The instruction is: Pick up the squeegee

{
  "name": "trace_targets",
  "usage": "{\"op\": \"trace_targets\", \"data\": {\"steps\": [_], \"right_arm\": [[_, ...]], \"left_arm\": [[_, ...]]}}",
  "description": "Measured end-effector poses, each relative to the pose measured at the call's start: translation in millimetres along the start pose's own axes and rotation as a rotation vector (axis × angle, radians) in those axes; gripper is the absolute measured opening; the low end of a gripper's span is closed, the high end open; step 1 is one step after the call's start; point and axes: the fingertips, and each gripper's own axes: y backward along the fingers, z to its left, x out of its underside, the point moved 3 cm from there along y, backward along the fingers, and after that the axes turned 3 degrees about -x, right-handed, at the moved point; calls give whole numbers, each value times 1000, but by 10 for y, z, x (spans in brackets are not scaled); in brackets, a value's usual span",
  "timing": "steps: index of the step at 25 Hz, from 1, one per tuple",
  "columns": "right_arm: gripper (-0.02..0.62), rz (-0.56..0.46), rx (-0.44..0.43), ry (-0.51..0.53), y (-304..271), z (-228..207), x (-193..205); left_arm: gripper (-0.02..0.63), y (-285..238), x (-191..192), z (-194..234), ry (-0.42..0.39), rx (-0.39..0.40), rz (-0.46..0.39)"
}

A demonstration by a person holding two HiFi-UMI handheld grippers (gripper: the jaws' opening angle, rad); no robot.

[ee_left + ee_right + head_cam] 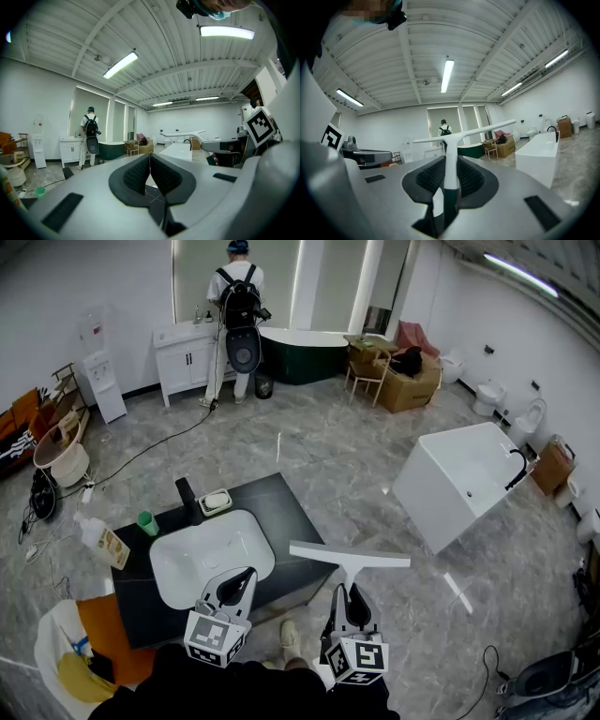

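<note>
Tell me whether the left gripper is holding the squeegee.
No, the left gripper is shut with nothing in it; the squeegee is clamped by its handle in the right gripper.

A large showroom had white walls (56, 296) and a grey marble floor (337, 456). At twelve o'clock a person (239, 306) wearing a backpack faced a white vanity (187, 357), beside a dark green bathtub (302, 354). A white tub (459, 484) stood at three o'clock. A strip light (520, 273) glowed at one o'clock.
</note>
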Motion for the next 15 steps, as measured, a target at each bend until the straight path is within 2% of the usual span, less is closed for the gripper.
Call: {"op": "trace_targets", "data": {"steps": [15], "right_arm": [[95, 25, -18, 2, -75, -88, -30]], "left_arm": [[25, -91, -5, -43, -3, -3, 21]]}}
